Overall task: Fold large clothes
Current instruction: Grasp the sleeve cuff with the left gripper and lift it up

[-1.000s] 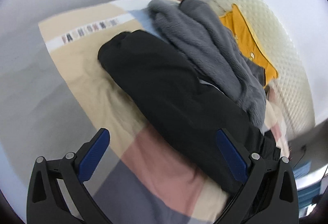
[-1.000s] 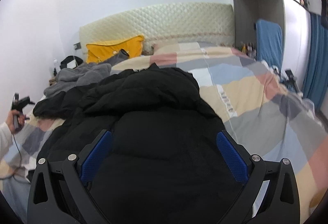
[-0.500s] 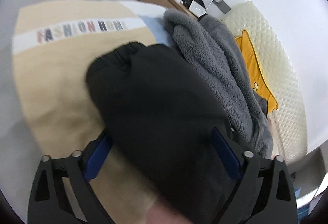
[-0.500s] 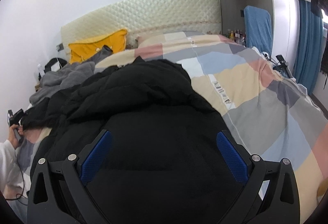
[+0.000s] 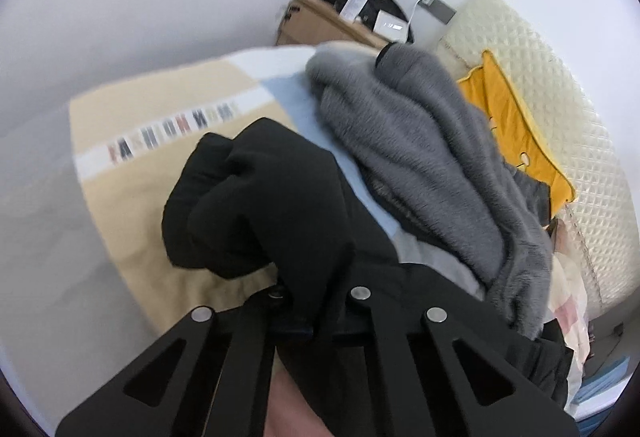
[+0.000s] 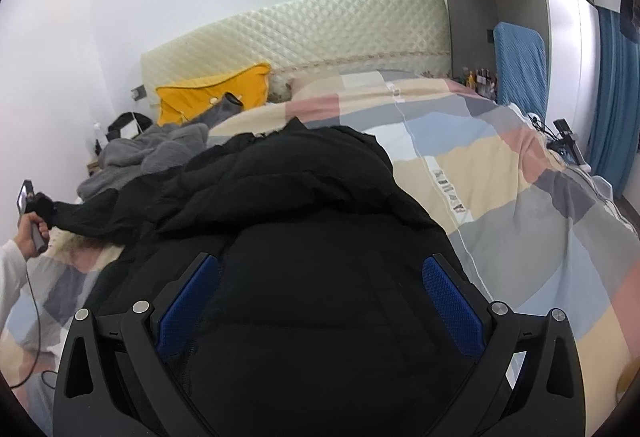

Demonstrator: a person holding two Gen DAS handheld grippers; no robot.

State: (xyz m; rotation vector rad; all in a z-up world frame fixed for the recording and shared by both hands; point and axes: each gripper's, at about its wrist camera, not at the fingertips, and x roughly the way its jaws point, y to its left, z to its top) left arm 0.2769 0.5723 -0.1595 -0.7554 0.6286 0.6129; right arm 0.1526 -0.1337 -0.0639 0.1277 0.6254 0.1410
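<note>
In the left wrist view, the left gripper is seen clenched on the sleeve end of the bulky black padded jacket, beside the grey fleece garment on the patchwork quilt; the sleeve is best carried inward across the jacket's body without slackening the pinch. In the right wrist view, the right gripper is held with fingers released over the jacket's body, which is best pinned while the sleeve is laid flat.

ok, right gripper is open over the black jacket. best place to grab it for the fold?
Likely the right side edge of the black jacket, where it meets the patchwork quilt. Come in low from the right: the body is broad and puffy, wider than the open right gripper, while the edge is thinner. The left gripper already pinches the sleeve.
</note>
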